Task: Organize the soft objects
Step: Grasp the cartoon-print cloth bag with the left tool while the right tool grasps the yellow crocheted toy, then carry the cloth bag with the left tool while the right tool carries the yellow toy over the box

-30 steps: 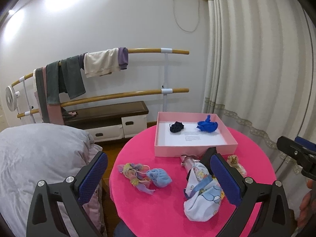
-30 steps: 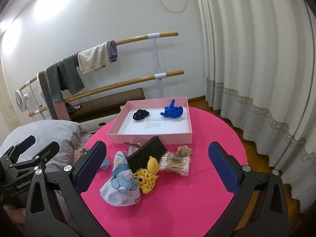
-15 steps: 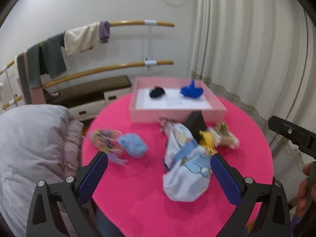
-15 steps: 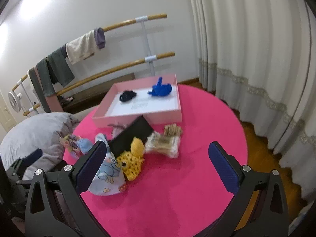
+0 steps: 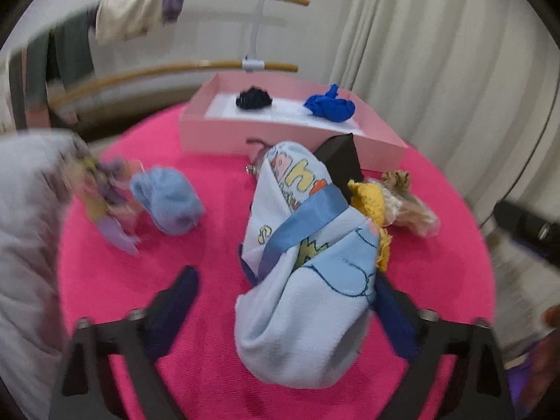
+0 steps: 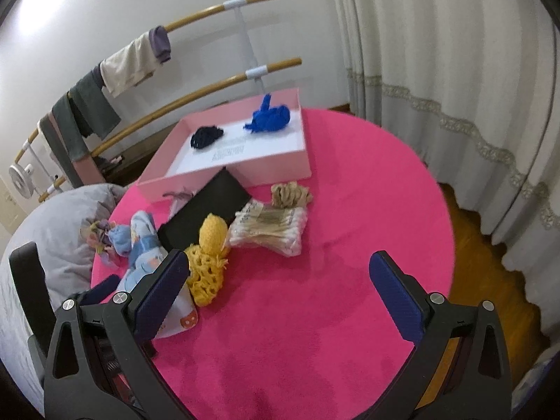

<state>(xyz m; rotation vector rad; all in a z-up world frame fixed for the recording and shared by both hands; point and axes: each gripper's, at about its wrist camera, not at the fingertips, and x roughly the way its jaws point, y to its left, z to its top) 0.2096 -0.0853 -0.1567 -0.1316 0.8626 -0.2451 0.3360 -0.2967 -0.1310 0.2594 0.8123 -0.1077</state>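
Left gripper (image 5: 285, 301): jaws just been closing, straddling the printed cloth bundle (image 5: 308, 273); right pad at the cloth's edge, left pad apart from it, no squeeze visible.
Right gripper (image 6: 280, 290): spread wide over bare pink table (image 6: 367, 210), nothing between the pads.
Printed cloth bundle: light blue, cartoon print, blue ribbon across; lying on the table in front of the pink tray (image 5: 280, 136).
Tray contents: 1 black scrunchie (image 6: 206, 136), 1 blue knit piece (image 6: 269, 119), apart.
Beside the bundle: yellow knit toy (image 6: 206, 259) touching it; black pouch (image 6: 206, 213) behind; cotton swab pack (image 6: 269, 227) just right of the toy.
Left side of table: pale blue fluffy item (image 5: 168, 199), pastel scrunchies (image 5: 108, 189) beside it.
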